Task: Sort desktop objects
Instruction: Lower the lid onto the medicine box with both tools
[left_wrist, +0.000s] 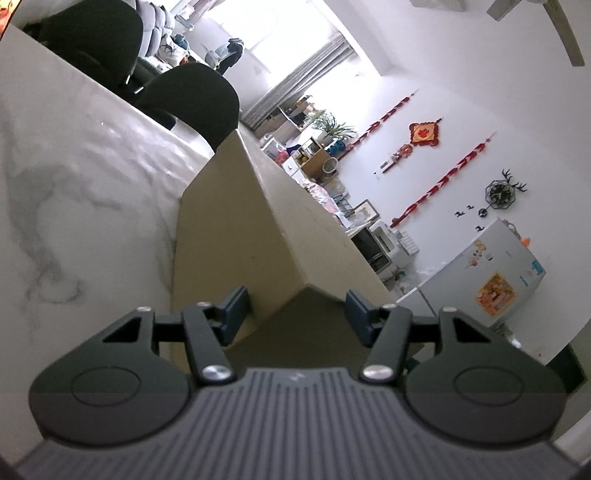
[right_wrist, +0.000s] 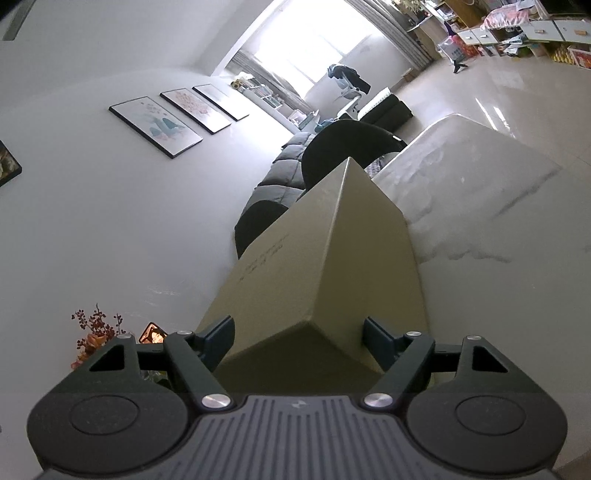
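A tan cardboard box (left_wrist: 229, 229) stretches away from my left gripper (left_wrist: 297, 310) over the white marble table (left_wrist: 74, 177). Its near corner sits between the blue pads (left_wrist: 236, 306), which press on both sides of it. In the right wrist view the cardboard box (right_wrist: 332, 258) again runs forward from its near corner, and my right gripper (right_wrist: 299, 341) is shut on that corner, with a pad (right_wrist: 376, 341) against each face. Both views are strongly rolled. The box's far end and underside are hidden.
Black chairs (left_wrist: 192, 99) stand at the table's far side. The marble tabletop (right_wrist: 480, 192) lies right of the box in the right wrist view. A grey sofa (right_wrist: 284, 170), a white fridge (left_wrist: 491, 273) and dried flowers (right_wrist: 94, 332) stand around the room.
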